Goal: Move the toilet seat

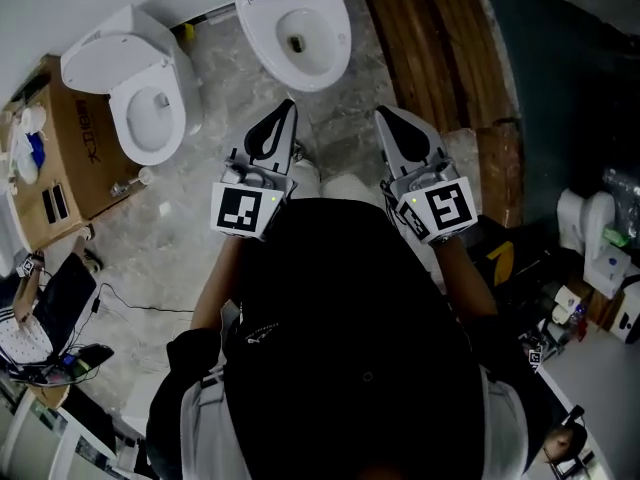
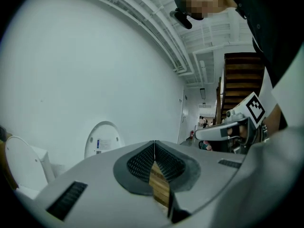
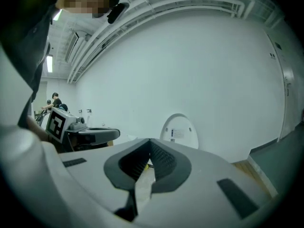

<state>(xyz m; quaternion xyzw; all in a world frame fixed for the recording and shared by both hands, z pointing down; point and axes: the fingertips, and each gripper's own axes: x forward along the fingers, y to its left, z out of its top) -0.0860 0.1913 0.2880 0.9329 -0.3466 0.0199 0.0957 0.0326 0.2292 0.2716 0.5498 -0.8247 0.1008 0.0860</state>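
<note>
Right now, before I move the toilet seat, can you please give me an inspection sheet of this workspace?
Surface: grey marbled stone floor.
Job's things: white ceramic toilet straight ahead, its oval lid raised against the wall; neither claw touches it.
Clutter: brown cardboard box and a second white toilet at the left.
Grippers: left claw shut, empty; right claw shut, empty.
Cables: thin dark cable loose on the floor at the left.
Surroundings: plain white wall behind; dark wooden planks at the right.
</note>
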